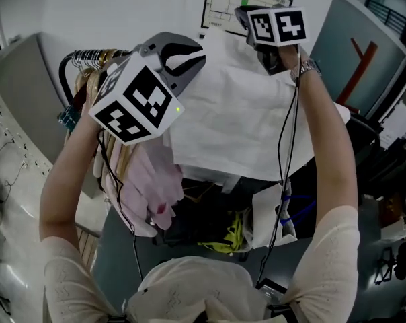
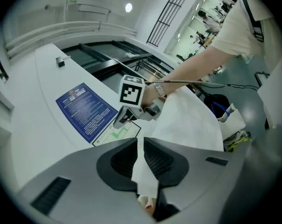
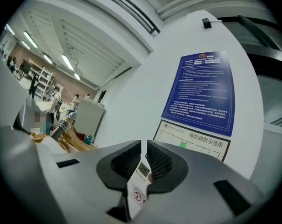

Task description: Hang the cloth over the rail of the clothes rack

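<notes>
Tongs in both hands pinch the white cloth (image 1: 236, 120) by its upper edge. The left tongs (image 2: 140, 146) are closed on a fold of it, and the right tongs (image 3: 143, 146) are clamped on the corner that carries a printed label (image 3: 138, 190). Held high and well apart, the pair keep the sheet spread wide, apparently so that it can be carried across the rail (image 1: 89, 56) of the clothes rack and draped in one piece. The cloth hangs in the air to the right of the rail, near it but not yet over it.

The rail itself is crowded. Wooden hangers (image 1: 89, 86) sit packed along it, and pale pink garments (image 1: 152, 184) drop from them below the rail. That seems to leave little free bar, which may explain the high lift.

Lower down and to the right of the rail, under the spread cloth, stands what looks like a white bag (image 1: 267, 210). Its contents cannot be made out. A yellow-green tangle (image 1: 233, 237) lies just beside it, on the side nearer the rail.
</notes>
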The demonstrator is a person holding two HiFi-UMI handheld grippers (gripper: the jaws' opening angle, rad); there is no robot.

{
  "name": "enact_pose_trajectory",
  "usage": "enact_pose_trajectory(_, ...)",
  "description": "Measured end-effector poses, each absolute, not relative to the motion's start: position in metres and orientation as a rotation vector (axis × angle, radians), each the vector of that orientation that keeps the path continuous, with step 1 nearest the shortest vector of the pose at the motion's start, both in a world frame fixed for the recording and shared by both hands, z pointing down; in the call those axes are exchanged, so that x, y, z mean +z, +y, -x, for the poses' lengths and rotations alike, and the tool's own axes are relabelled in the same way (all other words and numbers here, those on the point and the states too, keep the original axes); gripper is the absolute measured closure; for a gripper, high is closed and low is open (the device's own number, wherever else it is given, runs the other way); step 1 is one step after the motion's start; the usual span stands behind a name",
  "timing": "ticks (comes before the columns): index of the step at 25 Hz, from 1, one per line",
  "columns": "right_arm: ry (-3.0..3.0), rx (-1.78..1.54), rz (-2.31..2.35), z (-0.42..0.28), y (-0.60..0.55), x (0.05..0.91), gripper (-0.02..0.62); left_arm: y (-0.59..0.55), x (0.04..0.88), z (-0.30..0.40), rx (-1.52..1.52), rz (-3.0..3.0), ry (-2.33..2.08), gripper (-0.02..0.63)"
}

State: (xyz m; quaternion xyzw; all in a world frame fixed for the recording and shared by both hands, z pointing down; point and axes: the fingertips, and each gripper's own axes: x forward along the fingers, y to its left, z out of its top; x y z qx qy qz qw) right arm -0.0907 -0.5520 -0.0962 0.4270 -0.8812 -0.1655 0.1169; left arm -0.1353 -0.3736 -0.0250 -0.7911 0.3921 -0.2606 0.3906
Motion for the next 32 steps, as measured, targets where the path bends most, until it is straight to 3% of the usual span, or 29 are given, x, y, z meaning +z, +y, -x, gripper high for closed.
enact_pose_trajectory(5, -2.681, -0.438, -1.327, 0.071, -0.545, -0.121, 0.566, -0.388, 0.004, 0.130, -0.736, 2.030, 1.000, 0.561)
enact_pose_trajectory(14, -3.010, -0.429, -1.320, 0.033, -0.420, -0.168, 0.568, -0.387, -0.021, 0.134, -0.513, 2.120, 1.088, 0.561)
enact_pose_trajectory(20, -2.978, -0.519, -1.390, 0.014, -0.344, -0.102, 0.568, -0.343, -0.049, 0.128, -0.052, 2.192, 1.219, 0.561)
enact_pose_trajectory(24, -2.954, -0.537, -1.677, -0.020, -0.297, -0.020, 0.568, -0.290, -0.021, 0.114, 0.305, 2.099, 1.258, 0.563)
enact_pose_trajectory(32, -2.677, -0.620, -1.985, -0.048, -0.233, 0.110, 0.568, -0.263, 0.122, 0.076, 0.398, 2.363, 1.348, 0.563)
